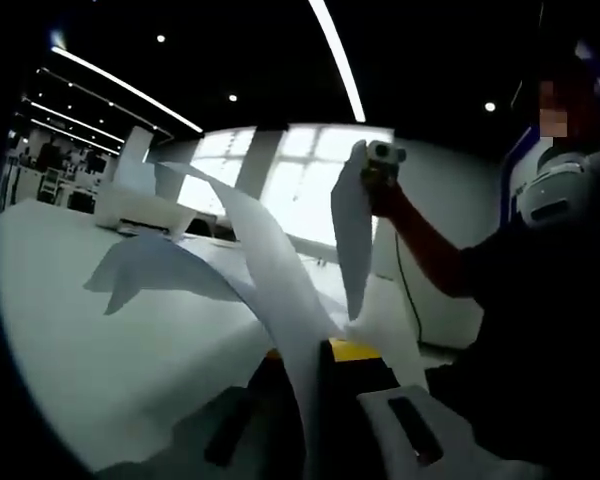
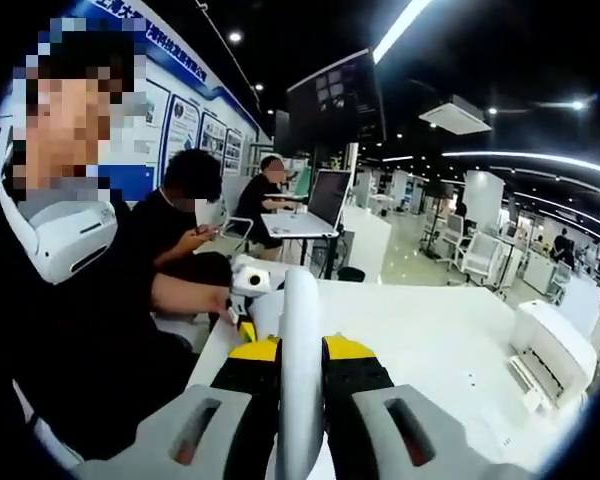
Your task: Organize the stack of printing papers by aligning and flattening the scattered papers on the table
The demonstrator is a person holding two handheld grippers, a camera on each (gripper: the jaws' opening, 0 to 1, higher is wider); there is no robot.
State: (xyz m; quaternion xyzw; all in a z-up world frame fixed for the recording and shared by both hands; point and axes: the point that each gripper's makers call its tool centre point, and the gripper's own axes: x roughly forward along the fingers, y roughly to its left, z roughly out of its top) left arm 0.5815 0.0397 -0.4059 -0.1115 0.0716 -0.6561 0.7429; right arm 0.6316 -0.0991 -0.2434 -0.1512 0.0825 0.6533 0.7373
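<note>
- Your left claw was clamped on the papers, lifted curling above the white desk.
- Your right claw pinched the same papers edge-on, beside your hand.

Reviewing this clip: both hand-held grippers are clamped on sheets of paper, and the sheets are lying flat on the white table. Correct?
Not quite. The paper is lifted off the white table, curling upward between the left hand-held gripper and the right hand-held gripper, as the left gripper view shows. Both are clamped on paper.
</note>
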